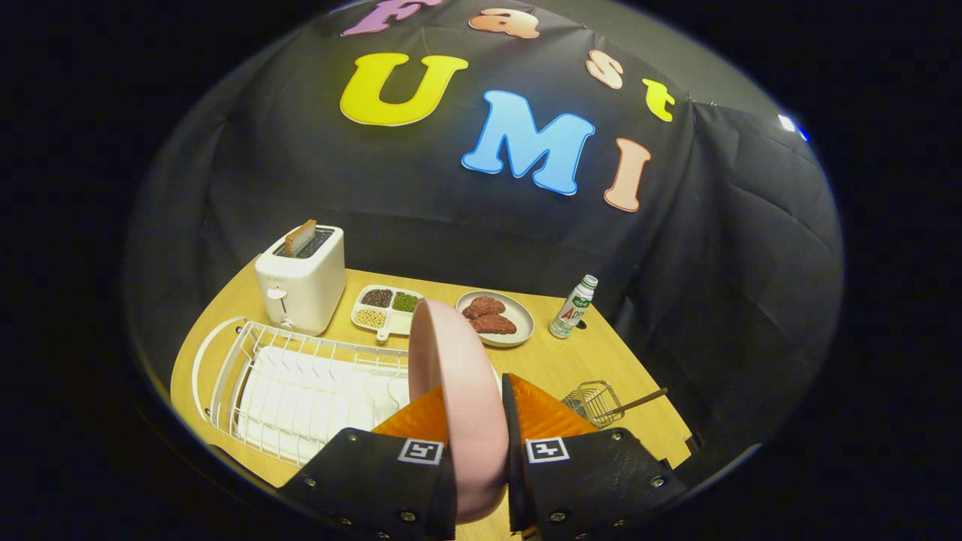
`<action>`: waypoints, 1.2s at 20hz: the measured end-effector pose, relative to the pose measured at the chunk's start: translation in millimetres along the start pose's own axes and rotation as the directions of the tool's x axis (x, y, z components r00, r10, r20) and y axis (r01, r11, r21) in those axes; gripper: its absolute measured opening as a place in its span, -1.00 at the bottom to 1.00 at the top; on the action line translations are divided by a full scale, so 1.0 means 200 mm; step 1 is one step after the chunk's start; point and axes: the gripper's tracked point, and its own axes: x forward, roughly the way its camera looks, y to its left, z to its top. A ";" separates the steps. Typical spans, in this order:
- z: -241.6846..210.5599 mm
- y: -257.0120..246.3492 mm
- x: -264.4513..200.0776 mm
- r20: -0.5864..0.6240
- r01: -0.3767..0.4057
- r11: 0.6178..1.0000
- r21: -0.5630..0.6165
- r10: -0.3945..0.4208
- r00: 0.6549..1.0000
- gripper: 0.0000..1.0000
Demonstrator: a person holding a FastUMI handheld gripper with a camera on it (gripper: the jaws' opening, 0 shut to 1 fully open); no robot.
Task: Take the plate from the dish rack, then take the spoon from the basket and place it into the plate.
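Gripper (475,421): jaws clamped on pink plate (458,391), held on edge above white dish rack (301,383); wire basket (597,402) right, spoon handle protruding.

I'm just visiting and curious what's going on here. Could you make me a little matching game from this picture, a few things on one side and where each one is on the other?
Things:
1. pink plate
2. toast slice
3. spoon
4. bottle

Places:
A. sticking out of the toaster
B. standing beside the dish of meat
C. held on edge between the fingers of the gripper
D. in the small wire basket, handle poking out

Pairs: 1-C, 2-A, 3-D, 4-B
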 end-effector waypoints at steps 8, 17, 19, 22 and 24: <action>-0.38 -0.01 -0.32 -0.059 -0.105 0.991 0.087 0.110 0.992 -0.48; -0.84 0.10 -0.31 -0.153 -0.240 0.957 0.163 0.265 0.952 -0.48; -0.92 0.12 -0.29 -0.170 -0.250 0.945 0.213 0.287 0.943 -0.48; -0.97 0.14 -0.26 -0.173 -0.265 0.906 0.329 0.334 0.927 -0.48; -1.02 0.16 -0.24 -0.179 -0.272 0.870 0.412 0.370 0.912 -0.48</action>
